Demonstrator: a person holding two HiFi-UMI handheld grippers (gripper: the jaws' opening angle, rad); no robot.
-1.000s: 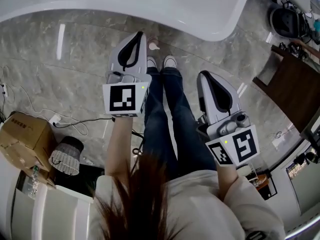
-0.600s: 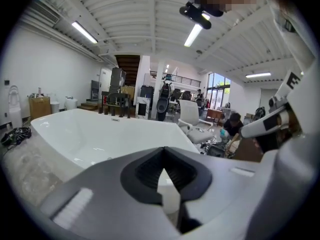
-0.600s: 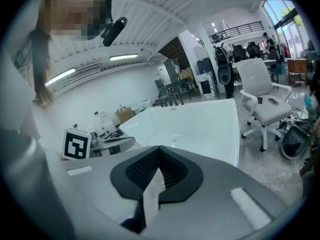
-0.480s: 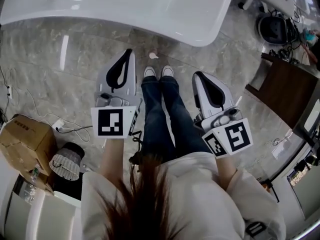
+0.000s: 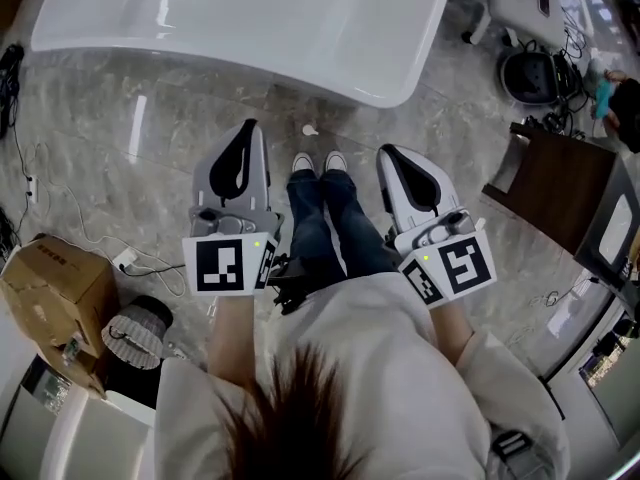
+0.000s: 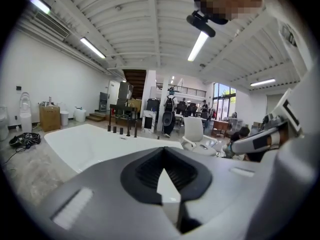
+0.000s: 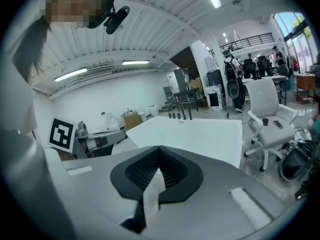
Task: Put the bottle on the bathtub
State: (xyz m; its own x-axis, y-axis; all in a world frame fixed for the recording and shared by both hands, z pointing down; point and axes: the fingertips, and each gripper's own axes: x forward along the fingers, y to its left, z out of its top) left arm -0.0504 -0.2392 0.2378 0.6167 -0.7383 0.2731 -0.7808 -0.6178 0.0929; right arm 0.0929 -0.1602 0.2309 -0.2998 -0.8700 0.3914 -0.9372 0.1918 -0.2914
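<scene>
While left claw (image 5: 249,130) and right claw (image 5: 388,155) sit closed — bathtub (image 5: 370,76) lies crosswise ahead.

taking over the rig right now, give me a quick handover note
Grippers: the left gripper is shut with nothing between its jaws. The right gripper is shut and empty too. Both are held out side by side.
Things: the white bathtub is just ahead, past the person's shoes. No bottle shows in any view, neither on the tub nor in a gripper.
Done: nothing that can be seen.
Left: find the bottle, grip it and set it on the bathtub.
</scene>
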